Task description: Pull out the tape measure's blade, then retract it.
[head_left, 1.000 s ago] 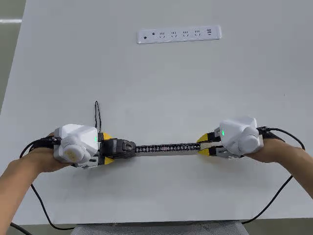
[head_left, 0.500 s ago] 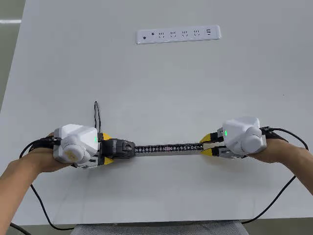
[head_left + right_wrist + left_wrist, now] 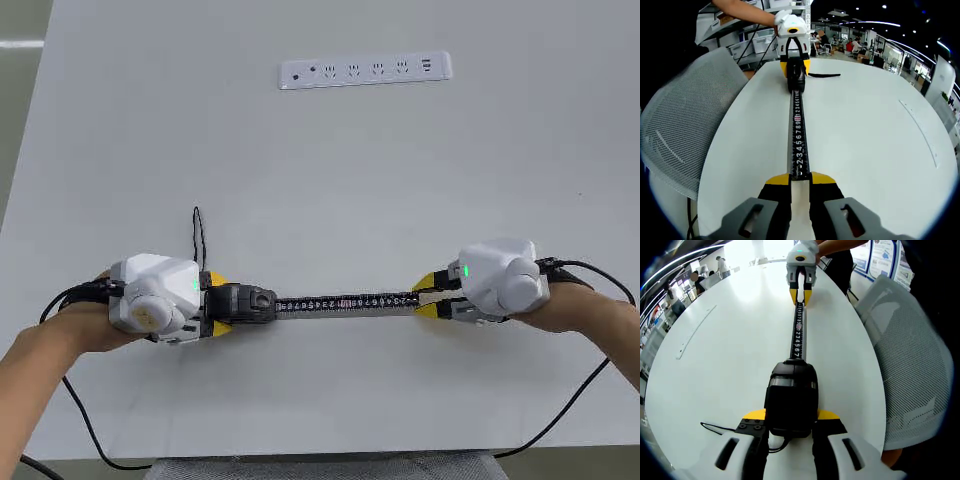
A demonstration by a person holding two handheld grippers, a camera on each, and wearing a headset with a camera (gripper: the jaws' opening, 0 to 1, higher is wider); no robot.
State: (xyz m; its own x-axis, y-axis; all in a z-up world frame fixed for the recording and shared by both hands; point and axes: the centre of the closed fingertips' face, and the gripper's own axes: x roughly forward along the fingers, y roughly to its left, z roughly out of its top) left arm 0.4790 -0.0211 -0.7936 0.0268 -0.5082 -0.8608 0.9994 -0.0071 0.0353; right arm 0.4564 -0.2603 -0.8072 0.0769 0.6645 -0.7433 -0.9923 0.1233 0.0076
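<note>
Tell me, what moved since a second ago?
The right gripper slid further right, away from the left gripper. It is still pinching the tip of the blade, so more blade is pulled out. The left gripper kept clamping the tape measure case in the same spot. The power strip stayed put.

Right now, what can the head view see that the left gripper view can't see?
The head view looks down on the hand holding the left gripper, and on the black cables trailing off the table's front edge. The left gripper view instead looks out across the room, to posters and people far off. Both share the tape measure pinched by the left gripper, its blade pulled out, and the right gripper shut on the blade's tip.
</note>
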